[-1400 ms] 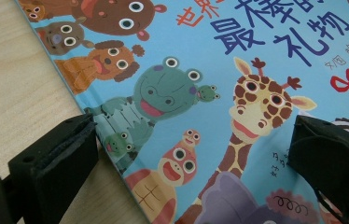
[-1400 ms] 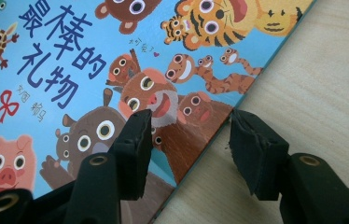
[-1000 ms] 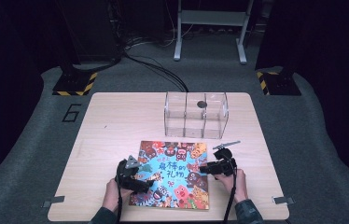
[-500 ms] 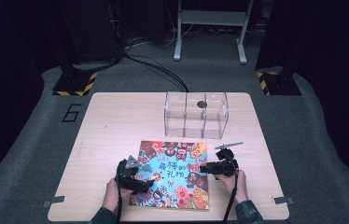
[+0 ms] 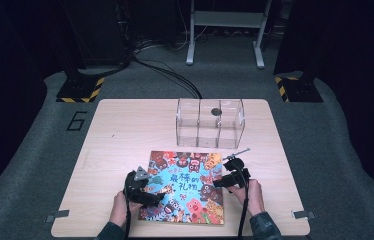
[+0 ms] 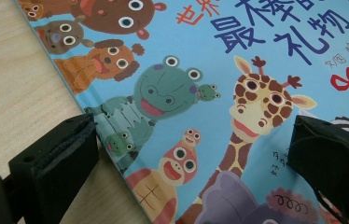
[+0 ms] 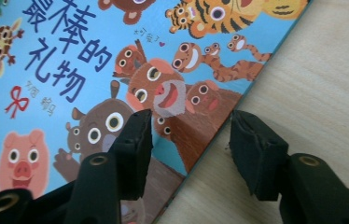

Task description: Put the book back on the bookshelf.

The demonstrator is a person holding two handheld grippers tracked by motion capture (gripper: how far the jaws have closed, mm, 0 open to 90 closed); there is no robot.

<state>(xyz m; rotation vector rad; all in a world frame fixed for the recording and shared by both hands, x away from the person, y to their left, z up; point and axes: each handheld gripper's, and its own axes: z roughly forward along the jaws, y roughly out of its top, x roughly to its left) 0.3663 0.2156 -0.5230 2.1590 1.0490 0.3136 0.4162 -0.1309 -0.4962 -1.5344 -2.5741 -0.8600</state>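
Two grippers flank the book (image 5: pixel 185 186) lying flat at lower centre of the table (image 5: pixel 120 135) — the left gripper (image 6: pixel 191 154) spread wide over its left edge, the right gripper (image 7: pixel 190 135) narrowed astride its right edge, pinching nothing — seemingly placed to steady or lift it.

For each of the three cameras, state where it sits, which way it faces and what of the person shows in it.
High view: above the person's side, facing forward and down on the table, clear box and picture book; hands and forearms enter from below.
Left gripper view: on the left gripper, looking along its wide-apart jaws at the book's left edge.
Right gripper view: on the right gripper, jaws straddling the book's right edge.
Shared: the book's cover.
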